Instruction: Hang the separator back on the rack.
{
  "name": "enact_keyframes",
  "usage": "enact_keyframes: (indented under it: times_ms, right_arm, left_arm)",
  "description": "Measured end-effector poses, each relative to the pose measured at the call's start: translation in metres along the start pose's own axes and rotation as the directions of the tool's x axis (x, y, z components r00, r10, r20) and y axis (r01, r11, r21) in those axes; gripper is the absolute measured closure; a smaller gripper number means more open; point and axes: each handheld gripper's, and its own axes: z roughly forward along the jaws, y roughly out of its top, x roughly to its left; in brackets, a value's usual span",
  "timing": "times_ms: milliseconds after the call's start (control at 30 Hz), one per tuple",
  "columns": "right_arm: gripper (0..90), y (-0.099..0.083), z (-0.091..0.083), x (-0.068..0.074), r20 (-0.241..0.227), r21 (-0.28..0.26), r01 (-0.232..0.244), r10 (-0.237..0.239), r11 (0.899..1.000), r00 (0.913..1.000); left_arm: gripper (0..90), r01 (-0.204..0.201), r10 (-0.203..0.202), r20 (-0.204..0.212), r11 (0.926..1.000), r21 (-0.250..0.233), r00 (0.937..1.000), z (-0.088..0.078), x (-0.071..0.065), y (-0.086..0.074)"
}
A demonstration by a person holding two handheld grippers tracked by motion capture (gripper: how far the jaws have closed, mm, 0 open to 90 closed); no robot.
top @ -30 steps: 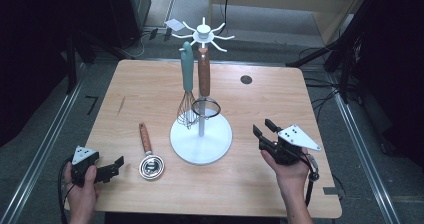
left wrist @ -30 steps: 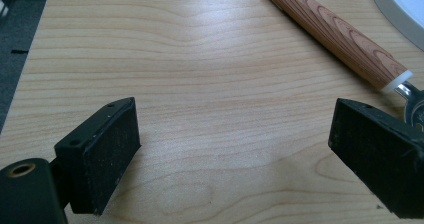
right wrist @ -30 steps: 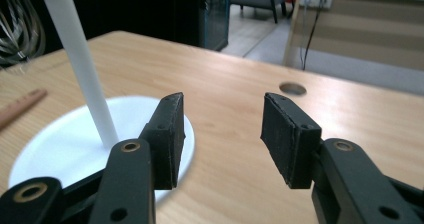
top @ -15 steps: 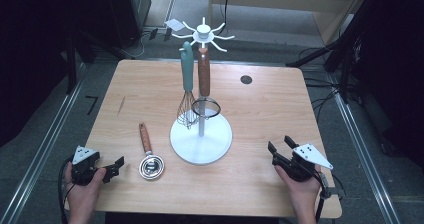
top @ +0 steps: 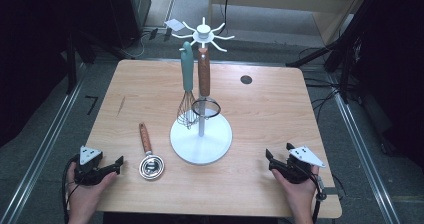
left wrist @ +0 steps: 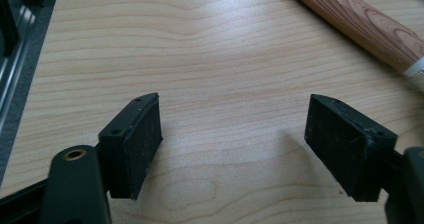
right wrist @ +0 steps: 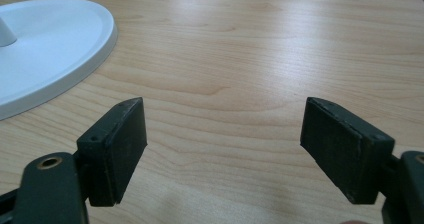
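A white utensil stand [top: 201, 143] rises at the table's middle, its round base also in the right gripper view [right wrist: 50, 49]. A teal-handled whisk [top: 187, 84] and a wooden-handled strainer [top: 204, 84] hang from its hooks. Another wooden-handled utensil [top: 148, 154] with a round metal head lies flat left of the base; its handle [left wrist: 360, 24] crosses the left gripper view's top right. My left gripper [top: 118, 165] rests at the front left corner, open, its jaws [left wrist: 232, 129] just closing a little with nothing between them. My right gripper [top: 278, 151] sits low at the front right, open, its jaws [right wrist: 225, 134] just opening over bare wood.
The wooden table [top: 270, 114] has a dark round hole [top: 245, 79] at its back right. Metal rails and cables run along the floor on both sides. A white card [top: 174, 24] lies on the floor beyond the table.
My right hand has come down and nearer to the front right edge, and its jaws stand wider apart. My left hand has stayed in place.
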Motion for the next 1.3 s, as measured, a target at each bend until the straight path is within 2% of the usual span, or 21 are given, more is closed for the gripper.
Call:
enact_keyframes:
  times_ms: [67,133,200,233,267,300,400,533,633,700,733,800,833,900,1000,1033,1100,1167,1200,1233,1300]
  right_arm:
    - [18.7,0.0,0.0,-0.001,0.004,-0.001,-0.006,0.006,1.0,1.0]
    - [18.8,-0.001,0.0,-0.002,0.007,0.001,-0.008,0.008,1.0,0.9999]
    - [19.4,-0.002,-0.002,-0.001,0.017,-0.001,-0.009,0.009,1.0,0.9998]
    - [19.4,-0.002,-0.002,-0.001,0.017,-0.001,-0.009,0.009,1.0,0.9998]
    - [19.4,-0.002,-0.002,-0.001,0.028,0.004,0.001,-0.001,1.0,0.9996]
    - [19.4,-0.002,-0.002,-0.001,0.028,0.004,0.001,-0.001,1.0,0.9996]
    - [20.9,-0.001,-0.001,0.001,0.043,0.019,0.008,-0.008,1.0,0.9991]
    - [25.3,-0.003,-0.002,0.009,0.063,0.038,0.035,-0.037,0.999,0.9974]
    - [29.1,-0.004,-0.006,0.012,0.067,0.006,0.046,-0.046,0.999,0.9967]
    - [32.6,-0.002,-0.009,0.01,0.054,-0.005,0.004,-0.004,1.0,0.9985]
    - [34.2,-0.002,-0.009,0.009,0.072,-0.012,-0.016,0.016,1.0,0.9973]
    - [36.7,-0.002,-0.01,0.007,0.073,-0.009,-0.039,0.039,0.999,0.9965]
    - [38.8,-0.003,-0.01,0.002,0.049,-0.026,-0.094,0.095,0.995,0.9942]
    - [38.8,-0.004,-0.01,0.001,0.042,-0.029,-0.108,0.109,0.994,0.9931]
    - [37.7,-0.002,-0.007,0.002,0.024,-0.012,-0.09,0.09,0.996,0.9957]
    - [37.7,-0.002,-0.007,0.002,0.024,-0.012,-0.09,0.09,0.996,0.9957]
    - [36.6,-0.001,-0.006,0.007,0.022,-0.006,-0.073,0.073,0.997,0.9971]
    - [36.6,0.0,-0.005,0.012,0.045,-0.002,-0.055,0.055,0.999,0.9975]
    - [36.7,0.001,-0.005,0.016,0.033,-0.003,-0.057,0.058,0.998,0.9978]
    - [36.7,0.001,-0.005,0.016,0.033,-0.003,-0.057,0.058,0.998,0.9978]
    - [36.7,0.002,-0.005,0.019,0.009,-0.004,-0.044,0.044,0.999,0.999]
  left_arm:
    - [34.9,-0.005,0.005,-0.008,1.0,0.006,1.0,0.001,-0.001,0.001]
    - [37.6,-0.008,0.008,-0.006,1.0,0.005,0.9999,0.0,-0.001,0.001]
    - [50.4,-0.012,0.013,0.017,0.9999,-0.006,0.9998,0.0,-0.001,0.001]
    - [50.4,-0.014,0.014,0.025,0.9999,-0.008,0.9996,0.0,0.0,0.001]
    - [57.2,-0.006,0.007,0.04,0.9999,-0.011,0.9992,0.0,0.0,0.001]
    - [59.1,-0.006,0.007,0.04,0.9999,-0.011,0.9992,0.0,0.0,0.001]
    - [64.4,0.028,-0.026,0.107,0.9995,-0.011,0.9939,0.002,0.006,0.002]
    - [77.6,0.058,-0.059,0.109,0.9983,0.007,0.9923,0.006,0.006,0.008]
    - [84.9,0.065,-0.065,0.138,0.9979,0.006,0.9882,0.007,0.001,0.012]
    - [87.2,0.042,-0.044,0.156,0.999,0.016,0.9868,0.008,-0.005,0.012]
    - [87.7,0.024,-0.028,0.178,0.9994,0.024,0.9837,0.006,-0.01,0.01]
    - [88.1,0.021,-0.025,0.182,0.9995,0.024,0.9831,0.005,-0.013,0.01]
    - [88.3,0.016,-0.02,0.189,0.9997,0.021,0.9818,0.004,-0.016,0.01]
    - [88.1,0.005,-0.008,0.212,0.9999,0.014,0.9773,0.003,-0.02,0.01]
    - [85.9,-0.038,0.034,0.243,0.9992,0.012,0.9695,0.005,-0.026,0.01]
    - [85.9,-0.038,0.034,0.243,0.9992,0.012,0.9695,0.005,-0.026,0.01]
    - [86.1,-0.026,0.024,0.263,0.9996,0.004,0.9644,0.004,-0.028,0.011]
    - [86.2,-0.037,0.036,0.28,0.9993,-0.001,0.9593,0.002,-0.031,0.011]
    - [85.9,-0.035,0.035,0.307,0.9994,-0.006,0.9512,0.001,-0.032,0.011]
    - [85.8,-0.035,0.035,0.307,0.9994,-0.006,0.9512,0.001,-0.032,0.011]
    - [85.4,-0.018,0.024,0.331,0.9996,-0.021,0.9434,0.0,-0.031,0.014]
